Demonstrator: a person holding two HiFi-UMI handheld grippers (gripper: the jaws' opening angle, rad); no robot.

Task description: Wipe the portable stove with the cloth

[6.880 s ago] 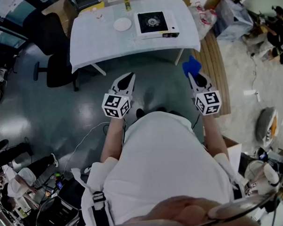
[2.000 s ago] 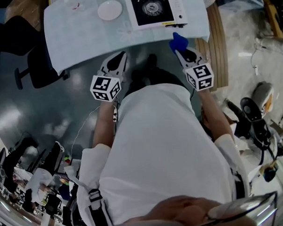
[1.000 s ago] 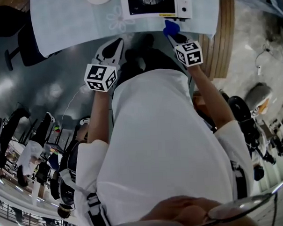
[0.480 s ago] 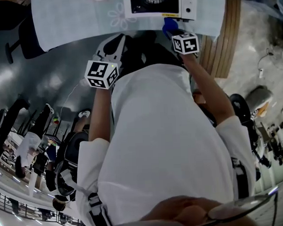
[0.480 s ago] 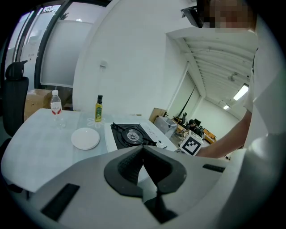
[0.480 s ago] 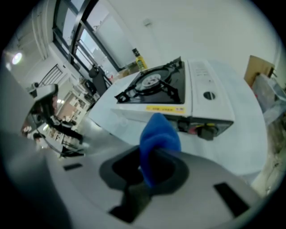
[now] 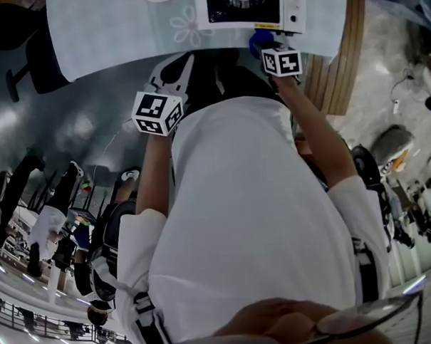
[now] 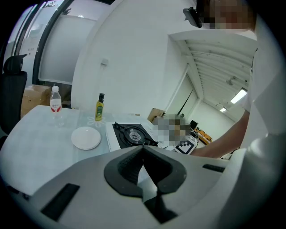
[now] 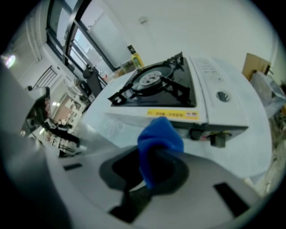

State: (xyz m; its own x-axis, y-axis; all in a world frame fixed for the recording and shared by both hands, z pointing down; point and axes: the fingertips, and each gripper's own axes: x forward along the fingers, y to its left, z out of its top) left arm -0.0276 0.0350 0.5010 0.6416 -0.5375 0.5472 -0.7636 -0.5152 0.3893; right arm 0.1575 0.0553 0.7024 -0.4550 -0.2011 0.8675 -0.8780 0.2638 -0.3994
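The portable stove (image 7: 253, 3) is white with a black burner top and sits on the table's near right part; in the right gripper view the stove (image 9: 166, 91) fills the middle. My right gripper (image 9: 155, 151) is shut on a bunched blue cloth (image 9: 159, 139), held just short of the stove's front panel. From the head view the cloth (image 7: 259, 40) hangs at the table edge below the stove. My left gripper (image 7: 186, 60) is shut and holds nothing, hovering at the table's near edge left of the stove (image 8: 133, 134).
The table (image 7: 109, 33) has a pale cloth cover. Left of the stove lies a white plate (image 8: 86, 137), with a yellow bottle (image 8: 98, 107) and a clear water bottle (image 8: 55, 99) behind it. A black office chair (image 7: 21, 48) stands at the table's left end. Wooden boards (image 7: 343, 62) run along the right.
The person has walked up to the table. The right gripper with the blue cloth has moved forward to the stove's front edge; the left gripper came up to the table edge.
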